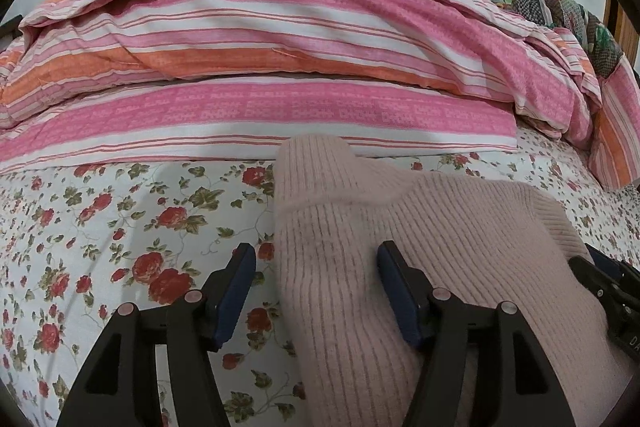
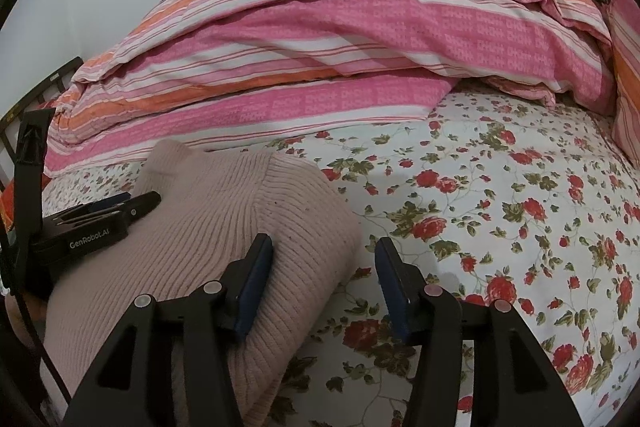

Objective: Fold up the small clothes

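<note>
Two sets of tongs are on this one, both angled down at the bed, and both spread. Left tongs [image 1: 316, 291] first: the jaws stand apart and straddle the left border of the pink ribbed sweater [image 1: 420, 247], one finger out over the floral sheet [image 1: 100, 227], the other lying on top of the knit. Nothing is pinched there. Right tongs [image 2: 324, 279] mirror that on the far side: the inner finger rests against the sweater's right fold, the outer one hangs over bare sheet, and the pads press on nothing.

So the sweater sits between the two hands, already doubled into a thick bundle on the sheet, its long axis running away from the tongs toward the striped duvet [image 1: 280, 39] heaped at the back. Its high collar points that way too. Each hand is right at its own edge, neither nearer than the other by my reading; the coming move looks to hinge on which border gets gripped and carried across or up that long axis.

Now the views. Looking along the left tongs you get the collar end and the left border clearly, with only a sliver of the other tool at the right rim. Looking along the right tongs you see the rounded right fold, the open sheet beyond it, and the left tool lying across the knit.
</note>
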